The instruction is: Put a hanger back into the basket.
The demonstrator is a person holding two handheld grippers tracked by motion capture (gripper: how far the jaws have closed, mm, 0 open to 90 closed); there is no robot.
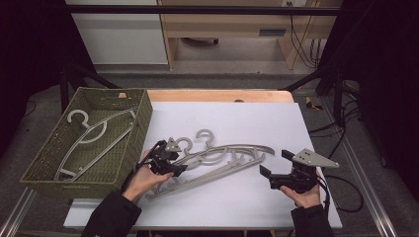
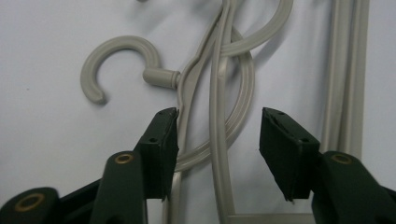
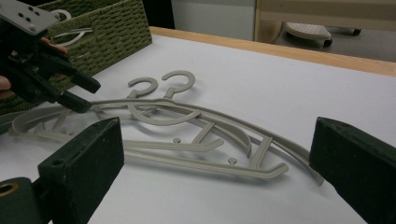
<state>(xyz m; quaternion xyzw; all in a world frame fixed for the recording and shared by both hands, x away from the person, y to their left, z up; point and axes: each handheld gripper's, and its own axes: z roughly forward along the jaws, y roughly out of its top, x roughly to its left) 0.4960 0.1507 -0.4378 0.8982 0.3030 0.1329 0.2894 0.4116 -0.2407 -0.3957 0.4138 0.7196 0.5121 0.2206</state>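
Left claw [image 1: 168, 160] poised open over the stacked hangers [image 1: 217, 163], right claw [image 1: 289, 173] waiting open to the side.

Seen along its own jaws, the left claw straddles the shoulder rails of the grey hangers just below a hook [image 2: 119, 63], jaws spread on either side and not yet closed, apparently lined up to pinch one rail and lift it. The hangers lie overlapped on the white desk [image 1: 247, 118], hooks pointing away from the person. A woven green basket [image 1: 143, 121] stands at the desk's left edge, already holding another hanger [image 1: 91, 136], likely where these are bound. The right claw hovers near the hangers' far end, gripping nothing.
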